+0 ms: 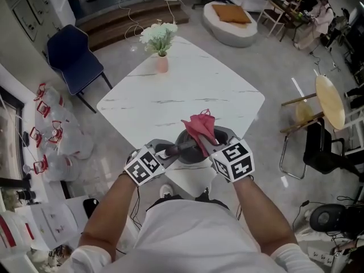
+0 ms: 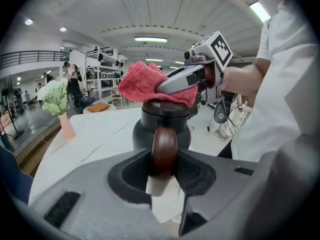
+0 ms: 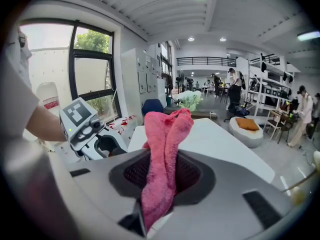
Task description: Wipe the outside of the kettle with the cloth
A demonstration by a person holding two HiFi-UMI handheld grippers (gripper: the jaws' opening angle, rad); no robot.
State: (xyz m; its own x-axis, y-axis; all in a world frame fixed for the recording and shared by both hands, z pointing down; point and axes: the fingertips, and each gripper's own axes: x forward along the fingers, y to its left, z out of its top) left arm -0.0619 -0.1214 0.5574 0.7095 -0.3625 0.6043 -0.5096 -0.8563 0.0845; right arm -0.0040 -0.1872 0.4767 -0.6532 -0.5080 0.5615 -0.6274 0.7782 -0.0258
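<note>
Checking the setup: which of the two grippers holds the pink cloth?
The right gripper, shut on the pink terry cloth; the left gripper clamps the brown wooden handle of the dark kettle.

**No Legible Writing in View**

No word, number or brand can be read anywhere in the scene. The marker cube on the left tool carries only a black-and-white square pattern. The second cube, on the right tool, carries another such pattern, with no letters or digits. Clear bags on the floor left of the bench bear red print too small to make out. Paper sheets on the floor at lower left show red marks, equally unreadable.
</note>
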